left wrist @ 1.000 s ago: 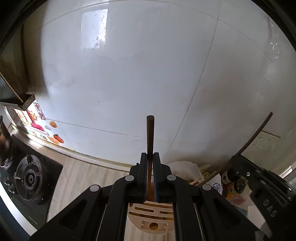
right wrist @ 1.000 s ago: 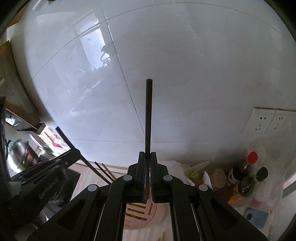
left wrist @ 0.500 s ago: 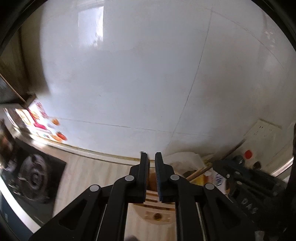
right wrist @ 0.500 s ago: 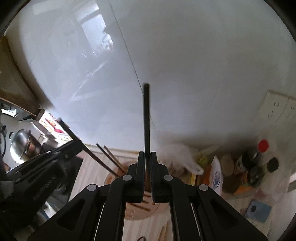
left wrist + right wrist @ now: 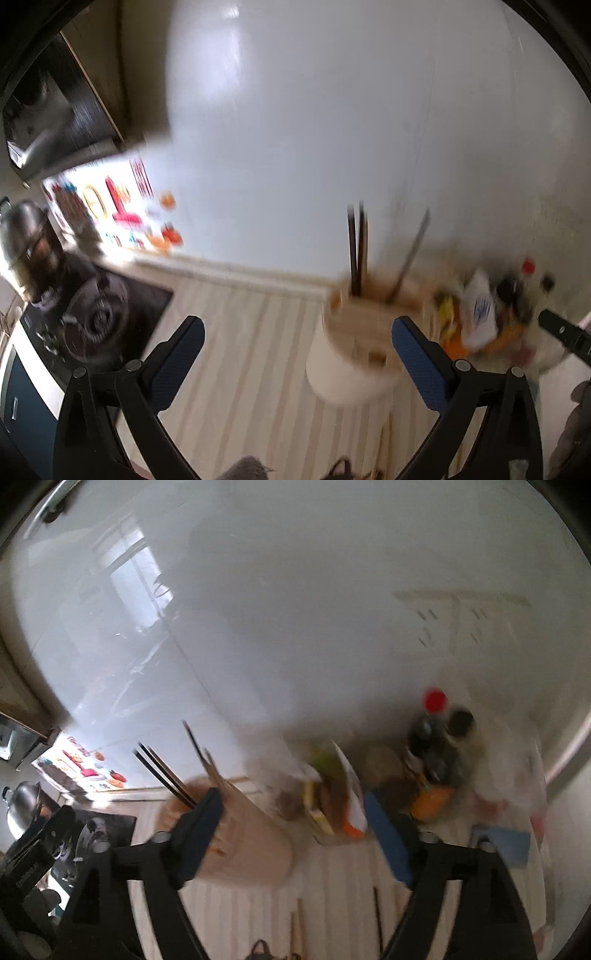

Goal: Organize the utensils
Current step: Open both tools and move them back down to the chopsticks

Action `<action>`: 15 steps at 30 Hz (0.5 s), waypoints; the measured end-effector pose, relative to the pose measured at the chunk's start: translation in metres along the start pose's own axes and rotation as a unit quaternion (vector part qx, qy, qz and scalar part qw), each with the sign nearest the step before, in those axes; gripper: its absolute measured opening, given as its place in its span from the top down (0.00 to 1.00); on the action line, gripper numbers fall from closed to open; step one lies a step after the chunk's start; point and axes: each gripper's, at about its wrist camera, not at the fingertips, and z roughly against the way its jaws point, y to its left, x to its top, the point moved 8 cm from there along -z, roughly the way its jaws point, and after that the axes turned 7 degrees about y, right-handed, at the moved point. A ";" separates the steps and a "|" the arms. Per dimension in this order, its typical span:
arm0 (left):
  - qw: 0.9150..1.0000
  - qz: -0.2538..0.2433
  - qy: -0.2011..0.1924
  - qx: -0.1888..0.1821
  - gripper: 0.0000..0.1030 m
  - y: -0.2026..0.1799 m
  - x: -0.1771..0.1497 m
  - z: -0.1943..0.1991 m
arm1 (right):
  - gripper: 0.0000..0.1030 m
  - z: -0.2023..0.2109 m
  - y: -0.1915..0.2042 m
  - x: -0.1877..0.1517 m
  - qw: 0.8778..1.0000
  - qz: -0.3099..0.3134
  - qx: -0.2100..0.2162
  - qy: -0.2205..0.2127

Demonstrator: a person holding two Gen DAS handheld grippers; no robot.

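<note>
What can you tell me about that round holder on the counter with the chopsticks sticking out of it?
The holder is a pale, cream-coloured cylinder with a light wooden-looking top that has slots and a round hole. It stands upright on the striped countertop near the white wall. Dark chopsticks rise from its top, leaning slightly, and a paler stick slants beside them. Motion blur hides finer detail. Neither gripper touches it; packets and bottles crowd the counter beside it.

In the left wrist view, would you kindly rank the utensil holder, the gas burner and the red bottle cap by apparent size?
1. Utensil holder, though nearest the camera.
2. Gas burner, somewhat smaller.
3. Red bottle cap, clearly smallest, though farthest away.
</note>
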 end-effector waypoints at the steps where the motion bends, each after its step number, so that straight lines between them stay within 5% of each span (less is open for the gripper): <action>1: 1.000 -0.005 0.018 0.005 0.00 -0.004 -0.014 -0.010 | 0.18 -0.005 -0.015 -0.013 1.000 -0.006 -0.012 0.006; 5: 0.997 -0.016 0.077 0.019 0.00 -0.024 -0.063 -0.047 | 0.19 -0.030 -0.052 -0.052 0.998 -0.021 -0.032 0.056; 10: 0.987 -0.040 0.155 0.016 0.00 -0.056 -0.122 -0.093 | 0.55 -0.075 -0.090 -0.112 0.987 -0.028 -0.035 0.152; 15: 0.972 -0.087 0.216 0.010 0.11 -0.088 -0.170 -0.130 | 0.61 -0.111 -0.109 -0.155 0.976 -0.019 -0.037 0.214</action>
